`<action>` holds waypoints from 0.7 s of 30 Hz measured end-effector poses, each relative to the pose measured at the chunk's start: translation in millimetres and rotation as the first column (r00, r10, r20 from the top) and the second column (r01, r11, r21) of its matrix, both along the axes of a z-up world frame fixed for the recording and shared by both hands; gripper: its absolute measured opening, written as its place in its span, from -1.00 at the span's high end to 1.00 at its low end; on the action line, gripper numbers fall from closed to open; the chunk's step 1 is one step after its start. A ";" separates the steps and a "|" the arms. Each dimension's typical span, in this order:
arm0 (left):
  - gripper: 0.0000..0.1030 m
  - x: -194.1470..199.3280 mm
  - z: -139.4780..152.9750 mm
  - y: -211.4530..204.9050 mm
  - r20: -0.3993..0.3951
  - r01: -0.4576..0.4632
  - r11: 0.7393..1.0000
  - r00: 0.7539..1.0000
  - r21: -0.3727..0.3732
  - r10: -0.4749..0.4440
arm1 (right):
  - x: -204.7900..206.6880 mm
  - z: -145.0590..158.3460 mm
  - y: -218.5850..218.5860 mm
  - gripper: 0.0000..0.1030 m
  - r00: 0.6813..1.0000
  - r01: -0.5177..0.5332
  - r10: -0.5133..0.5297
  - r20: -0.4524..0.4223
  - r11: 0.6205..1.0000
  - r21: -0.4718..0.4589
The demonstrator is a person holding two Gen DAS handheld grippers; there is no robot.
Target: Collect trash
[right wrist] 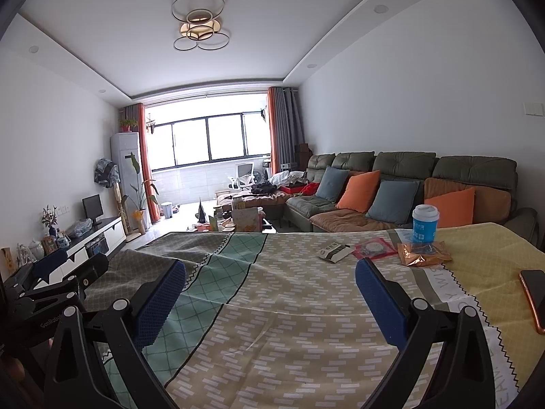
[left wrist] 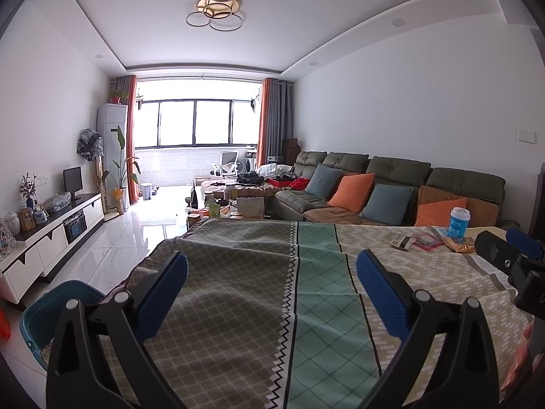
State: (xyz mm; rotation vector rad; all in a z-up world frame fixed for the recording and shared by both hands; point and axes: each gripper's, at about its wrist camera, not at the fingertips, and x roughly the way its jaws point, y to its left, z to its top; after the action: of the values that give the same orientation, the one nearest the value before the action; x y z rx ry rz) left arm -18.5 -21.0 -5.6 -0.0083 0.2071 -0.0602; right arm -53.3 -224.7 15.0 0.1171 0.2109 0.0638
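On the patterned tablecloth point(right wrist: 289, 323) at the far right lie a white wrapper point(right wrist: 333, 251), a red packet point(right wrist: 373, 248), a crumpled gold wrapper point(right wrist: 422, 255) and a blue paper cup point(right wrist: 424, 224) with a white lid. They also show in the left wrist view: wrapper point(left wrist: 401, 240), red packet point(left wrist: 425, 240), gold wrapper point(left wrist: 460, 244), cup point(left wrist: 460, 222). My left gripper point(left wrist: 272, 289) is open and empty over the cloth's left part. My right gripper point(right wrist: 270, 296) is open and empty, short of the trash. A teal bin point(left wrist: 51, 317) stands on the floor left of the table.
A phone point(right wrist: 534, 298) lies at the table's right edge. Beyond the table stand a green sofa point(right wrist: 408, 184) with cushions, a cluttered coffee table point(right wrist: 238, 218) and a white TV cabinet point(left wrist: 58, 235) along the left wall.
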 end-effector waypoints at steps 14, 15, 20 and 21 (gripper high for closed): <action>-0.93 -0.6 -0.6 -3.0 -0.001 0.001 1.000 1.000 0.000 -0.001 | 0.8 0.3 0.4 -0.93 1.000 0.000 0.000 -0.001 1.000 0.001; -0.93 -0.6 -0.7 -2.9 -0.002 0.001 1.000 1.000 -0.001 -0.001 | 0.8 0.3 0.4 -0.93 1.000 0.000 0.000 -0.001 1.000 0.001; -0.93 -0.2 -1.1 -3.0 -0.003 0.002 1.000 1.000 0.000 -0.002 | 1.3 0.1 0.5 -0.93 1.000 -0.001 0.001 -0.004 1.000 0.002; -0.93 -0.6 -1.4 -3.2 0.000 0.004 1.000 1.000 0.003 -0.004 | 1.1 -0.6 0.5 -0.93 1.000 0.000 0.000 -0.005 1.000 0.003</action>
State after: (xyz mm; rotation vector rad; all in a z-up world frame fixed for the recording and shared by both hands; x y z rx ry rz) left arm -19.2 -24.2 -7.0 -0.0052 0.2073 -0.0641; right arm -52.2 -224.2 14.4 0.1205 0.2155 0.0643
